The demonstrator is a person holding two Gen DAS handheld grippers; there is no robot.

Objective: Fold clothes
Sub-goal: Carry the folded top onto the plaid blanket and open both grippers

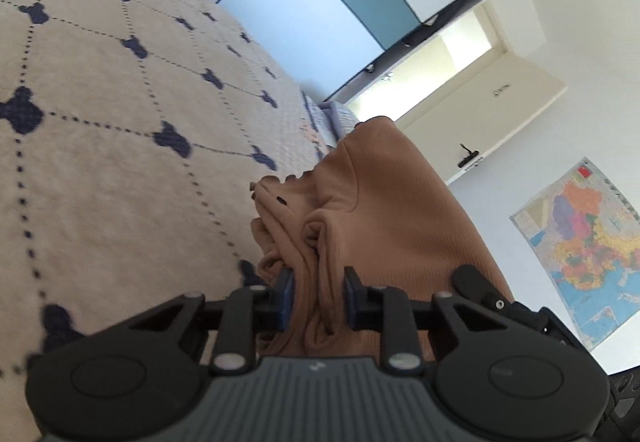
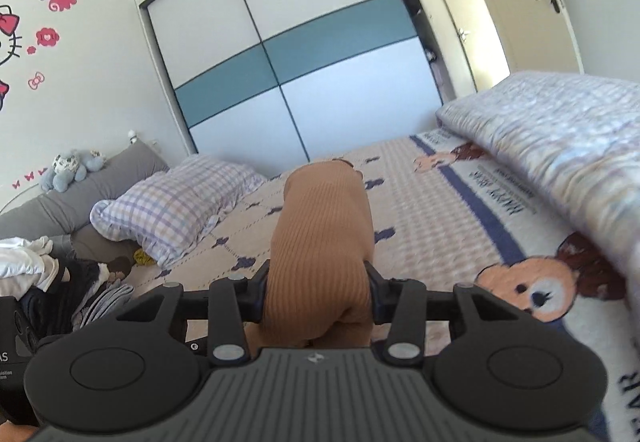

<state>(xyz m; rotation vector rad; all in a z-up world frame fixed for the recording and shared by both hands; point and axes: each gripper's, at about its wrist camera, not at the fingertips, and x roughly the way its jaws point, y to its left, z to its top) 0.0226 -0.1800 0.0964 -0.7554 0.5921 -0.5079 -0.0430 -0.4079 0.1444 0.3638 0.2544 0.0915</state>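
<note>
A tan ribbed knit garment (image 1: 384,226) is held up over the bed. My left gripper (image 1: 318,282) is shut on a bunched part of it, with folds of cloth squeezed between the blue pads. The view is tilted, with the bedspread (image 1: 120,129) to the left. In the right wrist view the same garment (image 2: 324,226) rises in a thick roll between the fingers. My right gripper (image 2: 316,278) is shut on it above the bed (image 2: 440,209). The fingertips of both grippers are hidden by the cloth.
A checked pillow (image 2: 176,201) lies at the bed's head. A pile of clothes (image 2: 52,278) sits at the left. A folded quilt (image 2: 560,145) lies on the right. A wardrobe (image 2: 296,53), an open door (image 2: 520,1) and a wall map (image 1: 588,242) stand beyond.
</note>
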